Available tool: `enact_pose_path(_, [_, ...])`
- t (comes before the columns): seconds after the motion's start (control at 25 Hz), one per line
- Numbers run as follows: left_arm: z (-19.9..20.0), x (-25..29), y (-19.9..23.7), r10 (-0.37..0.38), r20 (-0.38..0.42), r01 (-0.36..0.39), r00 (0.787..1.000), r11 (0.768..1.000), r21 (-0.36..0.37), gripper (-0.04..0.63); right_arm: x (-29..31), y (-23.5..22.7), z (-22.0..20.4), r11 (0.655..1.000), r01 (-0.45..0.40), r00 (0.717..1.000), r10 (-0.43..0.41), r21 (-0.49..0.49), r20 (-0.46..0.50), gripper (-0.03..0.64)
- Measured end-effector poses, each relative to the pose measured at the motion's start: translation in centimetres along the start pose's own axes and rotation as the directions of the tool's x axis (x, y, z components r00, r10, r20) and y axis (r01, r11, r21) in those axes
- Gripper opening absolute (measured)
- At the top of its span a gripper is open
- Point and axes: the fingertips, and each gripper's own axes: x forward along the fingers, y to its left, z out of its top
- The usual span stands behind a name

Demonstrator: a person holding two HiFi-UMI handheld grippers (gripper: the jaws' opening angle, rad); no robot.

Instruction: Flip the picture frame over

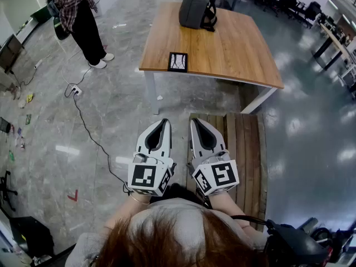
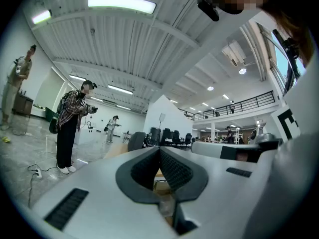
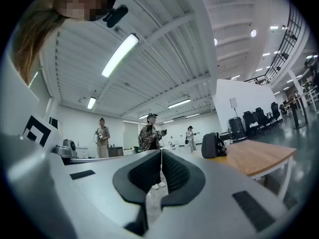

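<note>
Both tools clenched, nothing in them. The left gripper [image 1: 164,122] has its jaws pressed tip to tip, and so does the right gripper [image 1: 196,121]. We hold them level, side by side, close to the body above a slatted wooden pallet [image 1: 247,149].

The picture frame [image 1: 177,61] sits well ahead of both grippers, at the near edge of the wooden table [image 1: 239,49]. It seems to lie flat with the printed side up. A backpack [image 1: 196,10] is at the far end, well apart from it.

We judge the step as the approach, with nothing touched yet. To do it well:
- open one gripper before arriving;
- come in low at the table edge, where the frame's rim can be reached;
- pinch the rim, not the face;
- lift one side and roll it over, with the other gripper steadying.

Only the head view shows the frame. The right gripper view catches the tabletop and backpack side-on, but we cannot make out the frame there. The left gripper view mostly shows ceiling and a standing person [image 2: 70,128]. Both gripper views confirm the jaws meet, which the head view shows less plainly.
</note>
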Motion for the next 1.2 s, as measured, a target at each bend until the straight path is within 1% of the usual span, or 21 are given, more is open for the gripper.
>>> enact_pose_path(0.28, [-0.5, 0.8, 0.3, 0.017, 0.001, -0.017, 1.0, 1.0, 0.0, 0.006, 0.7, -1.1, -0.7, 1.0, -0.008, 1.0, 0.008, 0.008, -0.004, 0.017])
enact_pose_path(0.4, [-0.5, 2.1, 1.1, 0.026, 0.004, -0.026, 1.0, 1.0, 0.0, 0.006, 1.9, -1.7, -0.9, 1.0, -0.012, 1.0, 0.012, 0.005, -0.012, 0.017])
enact_pose_path(0.6, [-0.5, 5.6, 2.7, 0.018, 0.012, -0.018, 1.0, 1.0, -0.011, 0.006, 5.1, -3.6, -0.9, 1.0, -0.008, 1.0, 0.007, -0.008, -0.004, 0.017])
enact_pose_path(0.76, [-1.1, 10.1, 5.5, 0.009, 0.0, -0.009, 1.0, 1.0, -0.017, 0.006, 9.7, -5.8, -1.8, 1.0, 0.007, 1.0, -0.007, -0.003, -0.015, 0.017])
enact_pose_path(0.92, [-1.4, 16.3, 8.9, -0.017, -0.02, 0.016, 1.0, 1.0, -0.014, 0.006, 16.0, -8.6, -2.6, 1.0, 0.024, 0.999, -0.024, 0.002, -0.025, 0.017])
enact_pose_path(1.2, [1.2, 26.8, 14.5, -0.079, -0.016, 0.079, 0.997, 0.997, 0.021, 0.006, 26.5, -13.3, -0.7, 0.997, 0.081, 0.997, -0.081, 0.007, 0.016, 0.017])
